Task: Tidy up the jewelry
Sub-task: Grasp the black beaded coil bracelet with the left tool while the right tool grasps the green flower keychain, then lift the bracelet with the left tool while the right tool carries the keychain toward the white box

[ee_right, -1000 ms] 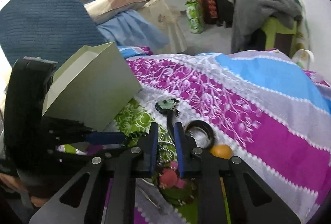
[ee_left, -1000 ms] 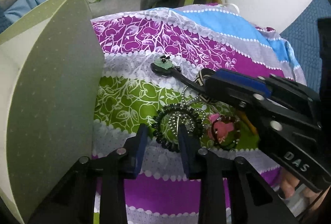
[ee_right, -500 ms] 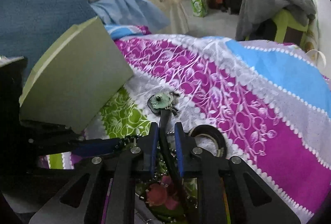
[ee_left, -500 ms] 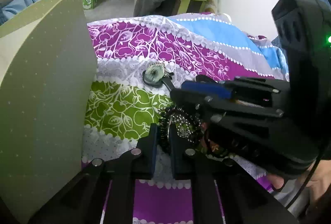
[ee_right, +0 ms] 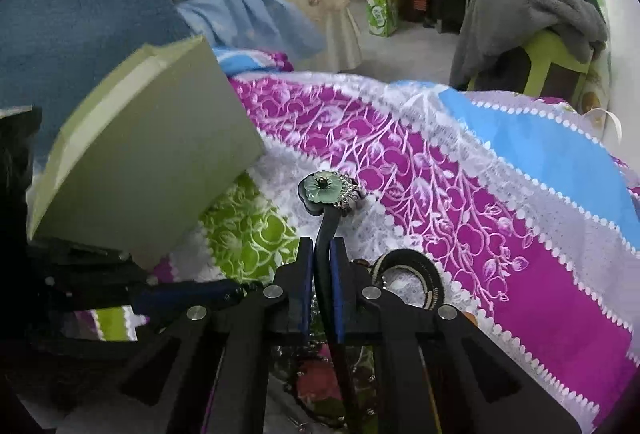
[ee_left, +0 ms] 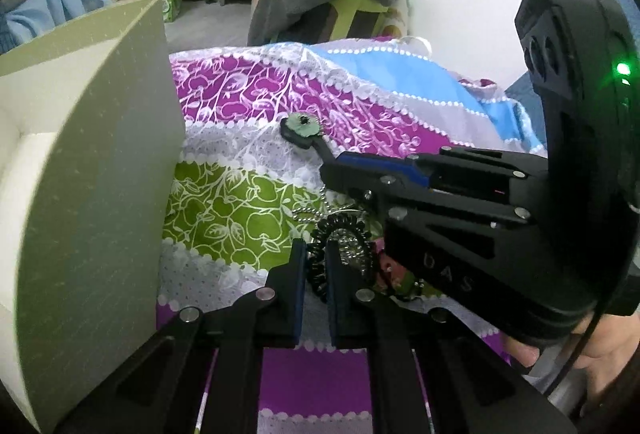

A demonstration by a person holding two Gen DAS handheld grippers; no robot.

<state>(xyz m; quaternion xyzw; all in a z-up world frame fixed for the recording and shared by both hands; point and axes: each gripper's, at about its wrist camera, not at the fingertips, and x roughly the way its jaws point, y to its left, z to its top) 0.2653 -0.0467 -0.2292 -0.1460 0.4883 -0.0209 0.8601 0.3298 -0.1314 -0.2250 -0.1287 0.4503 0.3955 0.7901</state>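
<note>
Left hand-held gripper [ee_left: 316, 270] has just closed, pinching the coil tie [ee_left: 320, 234] at 6 o'clock; right one [ee_right: 322, 274] just clamped what looks like a hair clip [ee_right: 326, 201], both presumably headed for the box [ee_left: 100, 153] at 9.

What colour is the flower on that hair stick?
Pale green flower, dark centre; clearest in the right wrist view.

Faint raised letters "DAS" on the right claw's [ee_left: 332, 169] black body
</note>
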